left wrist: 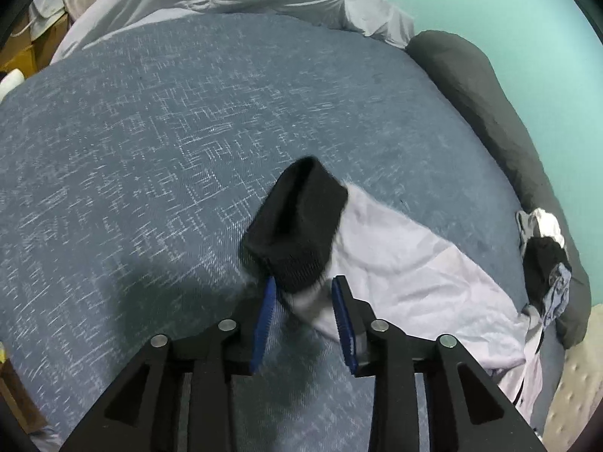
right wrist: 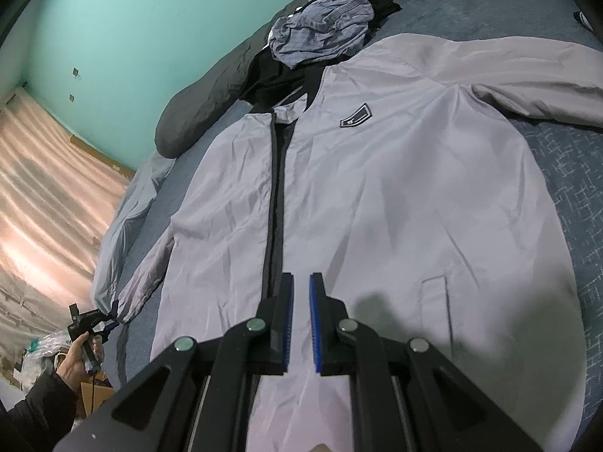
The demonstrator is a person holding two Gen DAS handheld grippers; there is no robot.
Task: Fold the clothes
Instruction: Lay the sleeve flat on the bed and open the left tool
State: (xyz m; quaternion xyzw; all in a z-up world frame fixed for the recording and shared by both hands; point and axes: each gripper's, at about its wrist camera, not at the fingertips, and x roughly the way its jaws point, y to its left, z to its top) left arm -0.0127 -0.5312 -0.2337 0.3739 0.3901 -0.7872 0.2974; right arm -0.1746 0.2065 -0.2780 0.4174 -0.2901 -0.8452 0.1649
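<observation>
one jacket cuff [left wrist: 297, 226] just beyond left tool [left wrist: 303, 286].

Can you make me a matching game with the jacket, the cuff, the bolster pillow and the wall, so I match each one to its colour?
Things:
1. jacket
2. cuff
3. bolster pillow
4. wall

Colours:
A. turquoise green
B. black
C. pale lilac-grey
D. dark grey

Pairs: 1-C, 2-B, 3-D, 4-A
</observation>
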